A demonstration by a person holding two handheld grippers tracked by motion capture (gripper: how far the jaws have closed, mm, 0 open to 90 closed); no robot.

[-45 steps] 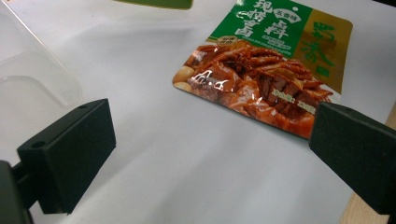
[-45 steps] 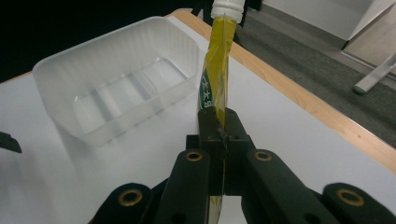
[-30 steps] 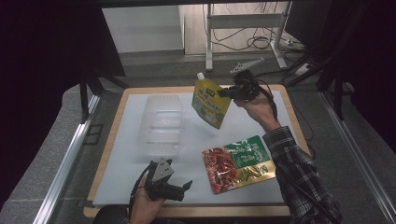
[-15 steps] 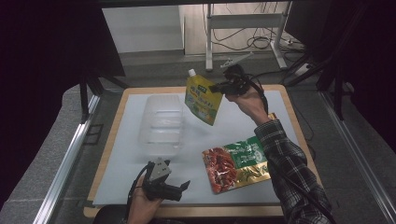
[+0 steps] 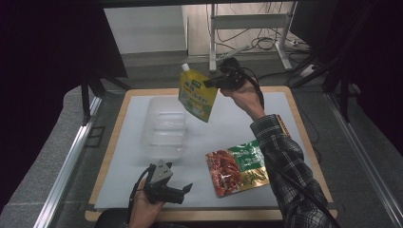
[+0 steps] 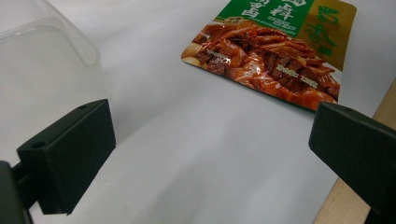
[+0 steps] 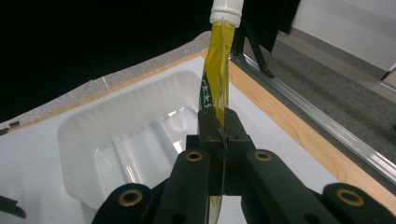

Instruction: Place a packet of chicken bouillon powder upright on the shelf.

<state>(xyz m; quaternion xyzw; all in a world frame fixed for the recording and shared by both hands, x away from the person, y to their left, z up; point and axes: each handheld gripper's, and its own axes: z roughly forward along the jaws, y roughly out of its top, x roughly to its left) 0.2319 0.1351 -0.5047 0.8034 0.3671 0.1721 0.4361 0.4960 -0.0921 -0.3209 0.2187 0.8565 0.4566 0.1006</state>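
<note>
A yellow spouted pouch (image 5: 196, 92) with a white cap hangs in the air over the back of the table, beside the clear plastic tray (image 5: 164, 128). My right gripper (image 5: 209, 83) is shut on its edge. In the right gripper view the pouch (image 7: 215, 74) stands edge-on between the closed jaws, with the tray (image 7: 126, 140) below it. A red and green food packet (image 5: 237, 166) lies flat on the white mat at front right. My left gripper (image 5: 183, 192) rests low near the front edge, open and empty. In its own view, the packet (image 6: 275, 56) lies ahead between the wide jaws.
The white mat (image 5: 285, 123) covers a wooden-edged table (image 5: 299, 118). Metal rails run along both sides. A metal stand (image 5: 247, 28) and cables sit on the floor behind the table. The person's plaid sleeve (image 5: 285, 161) reaches across the right side.
The right gripper has carried the pouch to the left and a little higher, so it now hangs close to the tray's back right corner. The left gripper has kept still.
</note>
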